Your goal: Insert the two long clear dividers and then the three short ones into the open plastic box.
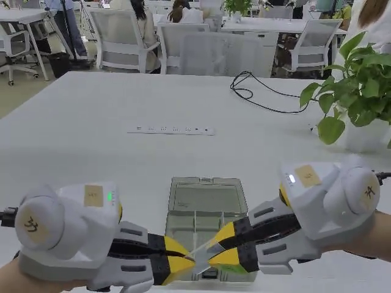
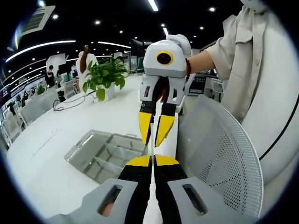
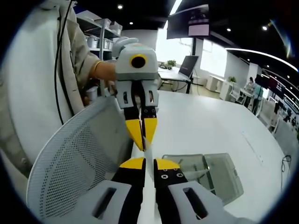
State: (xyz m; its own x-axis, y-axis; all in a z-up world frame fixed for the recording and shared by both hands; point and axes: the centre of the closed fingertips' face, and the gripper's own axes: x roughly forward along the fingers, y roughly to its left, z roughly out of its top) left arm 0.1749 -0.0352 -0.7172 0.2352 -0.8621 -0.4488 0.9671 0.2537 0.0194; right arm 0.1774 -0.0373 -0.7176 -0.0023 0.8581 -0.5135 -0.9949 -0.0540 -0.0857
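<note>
Two sets of fingers meet over one clear divider point(image 1: 201, 251), tip to tip. My left gripper point(image 1: 183, 266) has its yellow fingers pinched tight on one end of it. My right gripper point(image 1: 215, 247) pinches the other end, with the fingers pressed close on the thin sheet. The divider is see-through and very hard to make out. In the head view it is only a pale, tilted strip between the yellow tips. In both gripper views I look at it edge-on, so it is just a thin bright line running from one gripper to the other. I cannot tell if it is a long one or a short one.

The divider hangs just above the near end of the box point(image 1: 173, 229). The grippers cover that end, so I cannot see the near wall or what sits there. The box lies open on the white table point(image 1: 91, 122), with its lid point(image 1: 208, 198) folded flat on the far side. The lid holds nothing. Inside the box, clear walls stand up and cut it into small parts. In the left gripper view I see one wall running along it and some crossing it. I cannot count them for sure, because they are clear and partly covered.

Farther out on the table lie a thin pale strip point(image 1: 171, 130) and a black cable point(image 1: 256, 91). A green plant point(image 1: 360, 79) stands at the right edge, cut off by the frame. A mesh chair point(image 2: 224, 154) is close behind the grippers.
</note>
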